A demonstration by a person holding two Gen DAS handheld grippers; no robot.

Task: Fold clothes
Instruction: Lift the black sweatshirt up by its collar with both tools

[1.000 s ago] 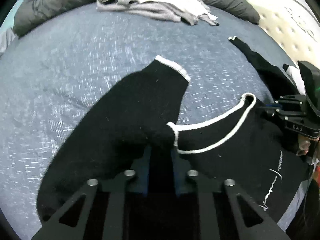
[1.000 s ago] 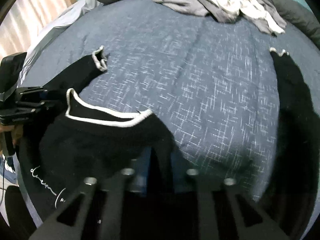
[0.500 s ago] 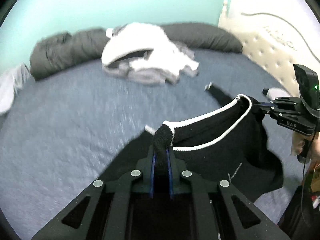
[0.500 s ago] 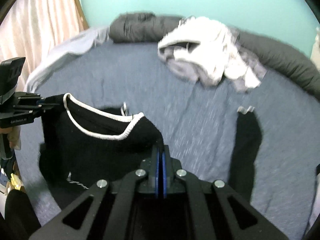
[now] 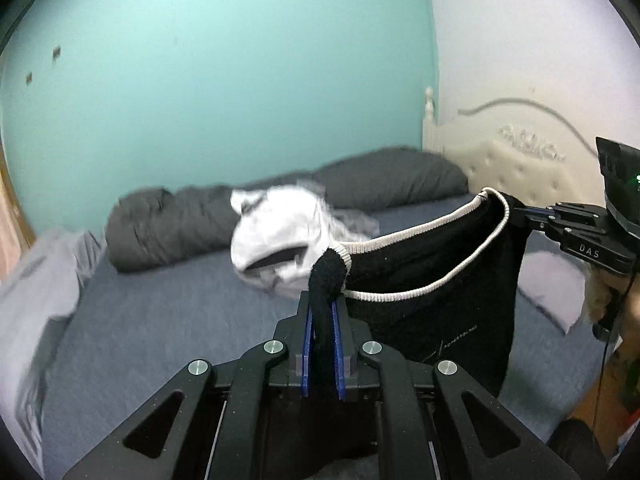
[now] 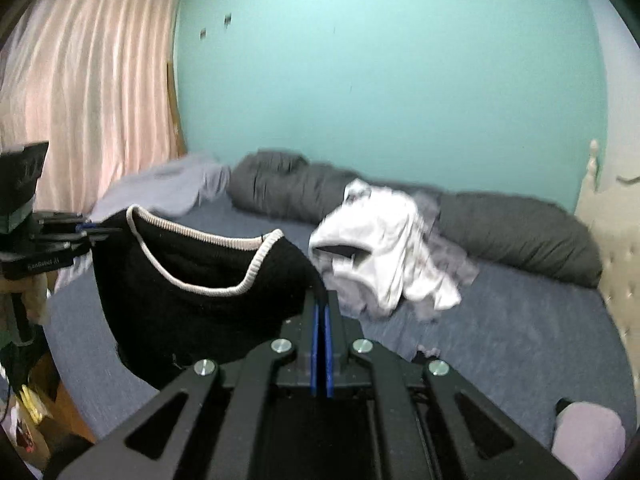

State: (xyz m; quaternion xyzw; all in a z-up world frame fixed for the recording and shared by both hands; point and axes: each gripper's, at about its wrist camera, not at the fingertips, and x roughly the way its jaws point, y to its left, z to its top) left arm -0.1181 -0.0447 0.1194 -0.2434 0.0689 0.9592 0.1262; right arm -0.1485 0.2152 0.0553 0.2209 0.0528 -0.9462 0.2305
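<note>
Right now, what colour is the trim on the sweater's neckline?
White trim on a black sweater, clearest in the left wrist view.

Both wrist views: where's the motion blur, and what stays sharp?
Left wrist: white clothes pile and grey bolster smear; left gripper and the black sweater it pinches stay crisp. Right wrist: pile and curtain soft, right gripper sharp. Fisheye bends the room edges in both.

Black left gripper (image 5: pixel 322 312), blue pads, silver screws, right gripper (image 6: pixel 321 308) alike, white "DAS" marking
</note>
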